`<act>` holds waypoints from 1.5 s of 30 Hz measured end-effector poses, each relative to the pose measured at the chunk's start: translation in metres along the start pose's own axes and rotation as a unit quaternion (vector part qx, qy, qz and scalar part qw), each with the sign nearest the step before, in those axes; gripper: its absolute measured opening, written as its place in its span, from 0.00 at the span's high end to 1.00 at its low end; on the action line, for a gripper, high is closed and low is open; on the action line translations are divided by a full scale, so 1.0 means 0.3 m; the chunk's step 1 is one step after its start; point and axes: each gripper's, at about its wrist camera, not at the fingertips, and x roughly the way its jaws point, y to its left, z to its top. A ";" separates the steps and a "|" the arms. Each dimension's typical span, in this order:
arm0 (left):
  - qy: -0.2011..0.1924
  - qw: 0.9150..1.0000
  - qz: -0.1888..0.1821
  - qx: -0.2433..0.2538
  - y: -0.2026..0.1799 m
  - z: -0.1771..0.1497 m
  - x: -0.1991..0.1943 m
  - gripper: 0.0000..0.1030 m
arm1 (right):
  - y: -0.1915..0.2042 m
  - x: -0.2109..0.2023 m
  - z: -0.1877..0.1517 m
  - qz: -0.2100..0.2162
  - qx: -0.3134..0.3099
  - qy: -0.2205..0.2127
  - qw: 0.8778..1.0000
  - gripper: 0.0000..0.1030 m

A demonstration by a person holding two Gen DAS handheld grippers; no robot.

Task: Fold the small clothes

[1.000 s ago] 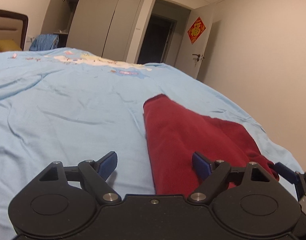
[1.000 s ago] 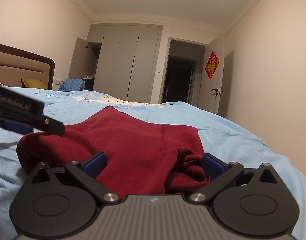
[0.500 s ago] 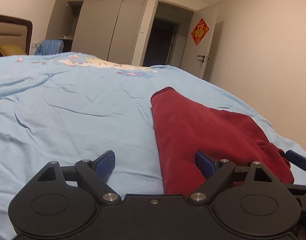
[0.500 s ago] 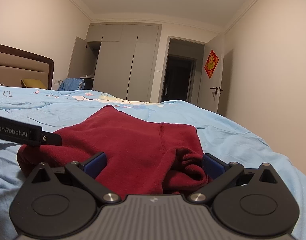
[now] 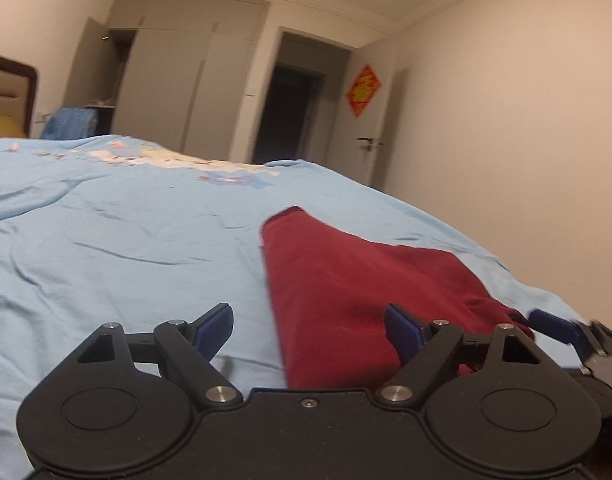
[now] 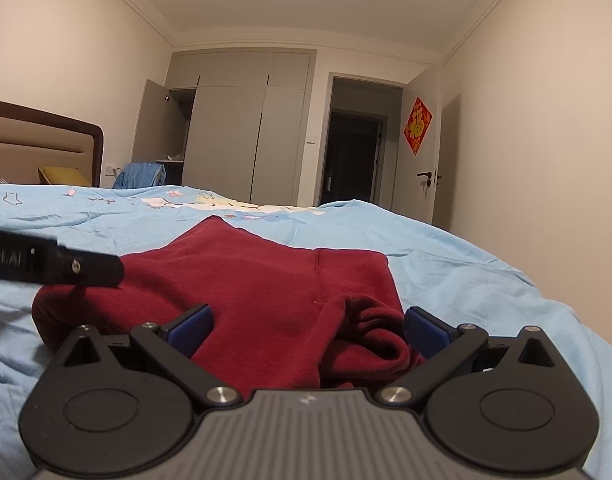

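Bed (image 5: 118,248) covered by a light blue sheet, lightly creased, with a cartoon print toward the upper centre of both views. A dark red garment (image 6: 266,280) is laid on the sheet, lower centre of the right wrist view and lower right of the left wrist view (image 5: 346,280); one corner is bunched into folds at its near right edge.

Left gripper (image 5: 308,326): fingers spread wide, nothing held; the garment's left edge lies between them. Right gripper (image 6: 308,324): fingers likewise spread wide, nothing gripped, with the garment's near edge between them. Whether the blue pads touch the cloth cannot be told.

Room: cream walls, grey wardrobe (image 6: 246,128) at the far wall with one door standing open at its left. A dark doorway (image 6: 356,156) is seen right of it, then an open door bearing a red diamond decoration (image 6: 418,126). A brown-framed headboard (image 6: 46,148) is noted at the left edge, with a blue cloth heap (image 6: 140,176) beyond the bed.
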 end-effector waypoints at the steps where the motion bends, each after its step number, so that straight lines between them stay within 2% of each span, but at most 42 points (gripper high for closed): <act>1: 0.006 1.000 -0.006 0.011 -0.014 -0.008 0.005 0.18 | -0.002 -0.001 0.000 -0.001 0.001 0.000 1.000 0.00; 3: 0.024 0.999 0.004 0.024 -0.029 -0.024 0.025 0.17 | -0.008 -0.005 0.001 -0.004 0.005 -0.001 1.000 0.00; 6: 0.045 0.999 0.004 0.010 -0.012 -0.032 0.047 0.16 | -0.019 -0.007 0.005 -0.009 0.017 -0.001 1.000 0.00; 11: 0.040 0.998 0.014 0.036 -0.031 -0.058 0.057 0.16 | -0.024 -0.008 0.006 -0.013 0.028 0.001 1.000 0.00; 18: 0.031 0.999 -0.009 -0.010 0.009 -0.007 0.030 0.15 | -0.057 -0.019 0.020 -0.008 0.062 -0.006 0.998 0.00; 22: 0.031 0.999 -0.005 -0.041 0.033 0.055 0.025 0.07 | -0.126 0.006 0.048 -0.011 0.120 0.012 0.993 0.00; 23: 0.037 0.998 -0.006 -0.051 0.041 0.074 0.033 0.04 | -0.153 0.020 0.054 -0.006 0.143 0.020 0.990 0.00; 28: 0.092 0.994 0.017 -0.064 0.059 0.141 0.120 0.02 | -0.278 0.141 0.074 0.033 0.223 0.085 0.971 0.00; 32: 0.154 0.985 0.032 -0.066 0.064 0.162 0.211 0.01 | -0.322 0.250 0.089 0.068 0.241 0.131 0.959 0.00; 36: 0.176 0.981 0.031 -0.070 0.066 0.167 0.253 0.01 | -0.317 0.321 0.062 0.098 0.235 0.162 0.953 0.00; 45: 0.208 0.977 0.023 -0.048 0.064 0.170 0.299 0.01 | -0.332 0.288 0.027 0.112 0.254 0.135 0.951 0.00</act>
